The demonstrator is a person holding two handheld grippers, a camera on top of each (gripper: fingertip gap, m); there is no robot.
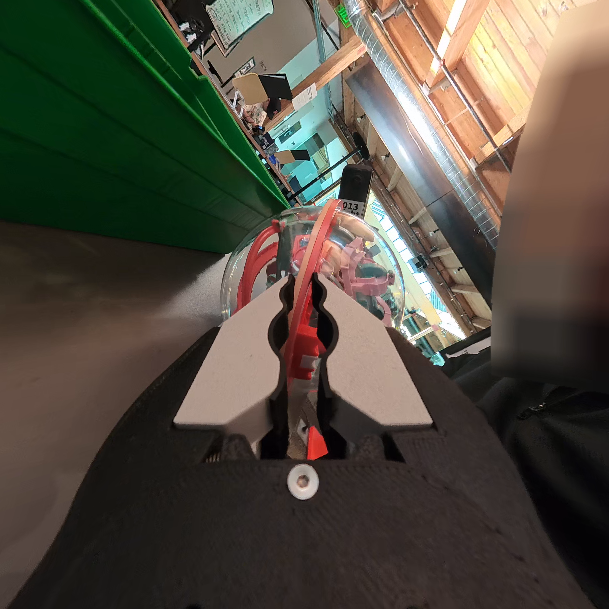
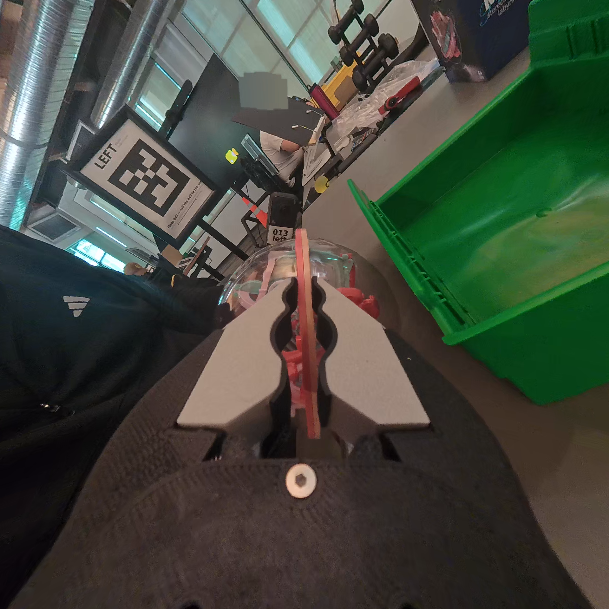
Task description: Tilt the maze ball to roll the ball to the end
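Note:
The maze ball (image 1: 356, 263) is a clear sphere with red, pink and teal tracks inside and a red rim band around its middle. In the left wrist view my left gripper (image 1: 302, 280) is shut on the rim band (image 1: 324, 230), which runs between its fingertips. In the right wrist view the maze ball (image 2: 333, 260) shows again, and my right gripper (image 2: 304, 281) is shut on the rim band (image 2: 301, 253) from the opposite side. The ball is held tilted above the grey table (image 2: 329, 211). The small rolling ball inside is not discernible. Each view shows the other gripper's black camera beyond the sphere.
A green plastic bin (image 2: 494, 230) stands open on the table right of the ball in the right wrist view; its wall (image 1: 99, 131) fills the upper left of the left wrist view. A person's dark jacket (image 2: 66, 329) is at the left. Boxes and plastic bags lie farther back. The gap from one gripper's tips to the other's is roughly 12 cm.

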